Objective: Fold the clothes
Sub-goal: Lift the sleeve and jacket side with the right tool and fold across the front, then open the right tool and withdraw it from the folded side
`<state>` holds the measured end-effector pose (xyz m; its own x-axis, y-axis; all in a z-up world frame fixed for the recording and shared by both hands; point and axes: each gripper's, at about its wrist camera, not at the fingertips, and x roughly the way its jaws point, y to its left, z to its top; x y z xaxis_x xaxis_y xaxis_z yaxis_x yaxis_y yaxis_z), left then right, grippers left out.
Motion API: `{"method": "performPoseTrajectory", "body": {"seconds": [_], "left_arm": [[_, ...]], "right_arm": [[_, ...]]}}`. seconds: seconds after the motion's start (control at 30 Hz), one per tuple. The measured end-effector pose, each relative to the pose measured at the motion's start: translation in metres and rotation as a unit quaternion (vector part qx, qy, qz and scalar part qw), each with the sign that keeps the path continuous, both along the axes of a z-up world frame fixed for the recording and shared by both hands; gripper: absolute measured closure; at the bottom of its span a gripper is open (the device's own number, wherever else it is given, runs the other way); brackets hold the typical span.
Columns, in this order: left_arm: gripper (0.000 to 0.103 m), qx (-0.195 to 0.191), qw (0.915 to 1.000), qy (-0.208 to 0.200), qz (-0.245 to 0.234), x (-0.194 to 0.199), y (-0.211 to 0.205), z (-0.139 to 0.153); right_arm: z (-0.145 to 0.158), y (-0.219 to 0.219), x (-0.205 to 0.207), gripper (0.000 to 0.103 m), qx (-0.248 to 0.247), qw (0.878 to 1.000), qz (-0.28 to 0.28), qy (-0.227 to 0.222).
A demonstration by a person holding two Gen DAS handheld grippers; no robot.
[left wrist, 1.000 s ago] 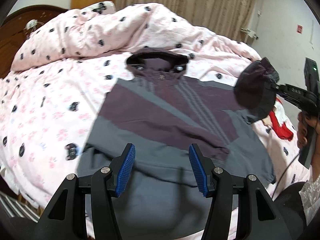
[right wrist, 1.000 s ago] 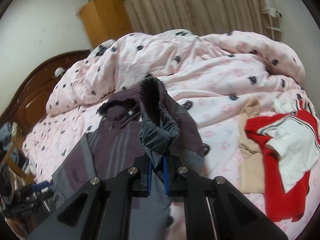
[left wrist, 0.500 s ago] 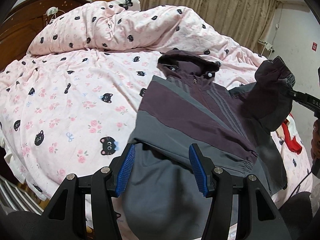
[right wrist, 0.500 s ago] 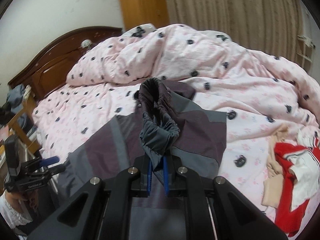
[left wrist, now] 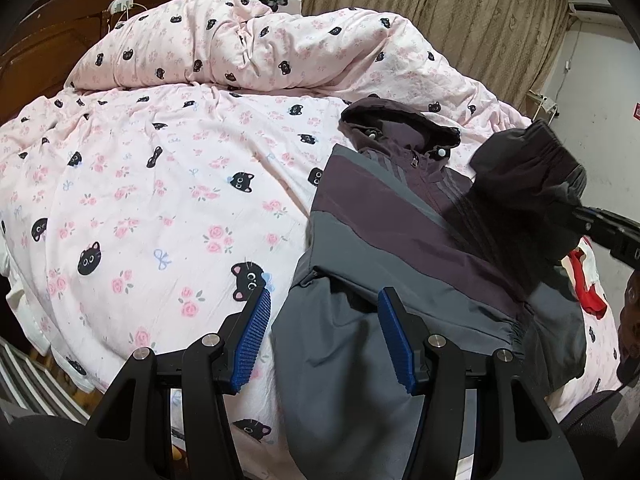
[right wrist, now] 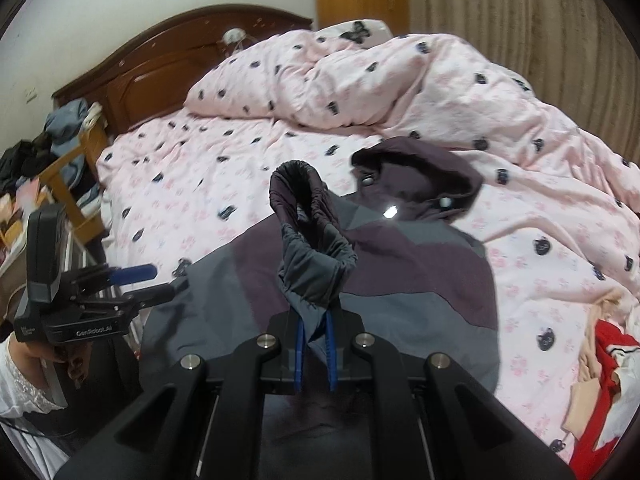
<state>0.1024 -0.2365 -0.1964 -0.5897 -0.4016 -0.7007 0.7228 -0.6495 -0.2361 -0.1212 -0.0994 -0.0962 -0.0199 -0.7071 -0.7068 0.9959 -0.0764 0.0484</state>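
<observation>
Far left of the jacket in the right wrist view: a cluttered wooden chair heaped with clothes, jammed against the headboard. Just left of the jacket's hem: left gripper, held in a hand with a white lace sleeve, jaws apart with nothing between them, fingertips by the hem's near corner. "GenRobot.AI" readable on its black body; smaller print beside it too tiny to read.

Left of the jacket in the left wrist view: a broad stretch of pink bedsheet printed with black cat faces and roses, flat and bare out to the bed's rounded edge. Left gripper low over that edge, blue pads spread, one pad over the sheet and the other over the grey hem.

Jacket spread front-up on the sheet, purple and grey bands, hood toward the bunched quilt, left side edge straight and exposed. Right sleeve lifted above the jacket's chest, its elastic cuff pinched in the right gripper, jaws clamped on the fabric.

Right of the jacket: a narrower strip of sheet, then a red and white garment with a beige one by the bed's edge. Beyond the quilt: curtains.
</observation>
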Motion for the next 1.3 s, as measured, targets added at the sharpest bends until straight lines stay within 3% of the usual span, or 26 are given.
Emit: {"method": "performPoseTrajectory", "body": {"seconds": [0.33, 0.83, 1.03, 1.13, 1.23, 1.27, 1.3], "left_arm": [[0.052, 0.016, 0.9999, 0.000, -0.002, 0.003, -0.002, -0.013], [0.052, 0.024, 0.9997, 0.001, -0.005, 0.002, -0.003, -0.018], [0.052, 0.023, 0.9997, -0.001, -0.007, 0.002, -0.002, -0.019], [0.052, 0.022, 0.9997, 0.000, -0.008, 0.002, -0.002, -0.017], [0.052, 0.019, 0.9998, 0.005, -0.009, 0.001, -0.002, -0.013], [0.052, 0.018, 0.9998, 0.007, -0.009, 0.001, -0.002, -0.011], [0.052, 0.017, 0.9998, 0.010, -0.009, 0.000, -0.002, -0.009]], "right_arm": [[-0.030, -0.013, 0.045, 0.094, 0.031, 0.998, 0.045, 0.015], [-0.067, -0.022, 0.052, 0.094, 0.070, 0.996, 0.048, 0.015], [-0.083, -0.024, 0.052, 0.089, 0.089, 0.995, 0.044, 0.008], [-0.081, -0.022, 0.048, 0.079, 0.089, 0.995, 0.044, -0.006], [-0.071, -0.014, 0.042, 0.050, 0.073, 0.996, 0.054, -0.027], [-0.067, -0.010, 0.040, 0.036, 0.063, 0.996, 0.057, -0.037], [-0.063, -0.008, 0.037, 0.031, 0.056, 0.996, 0.059, -0.047]]}}
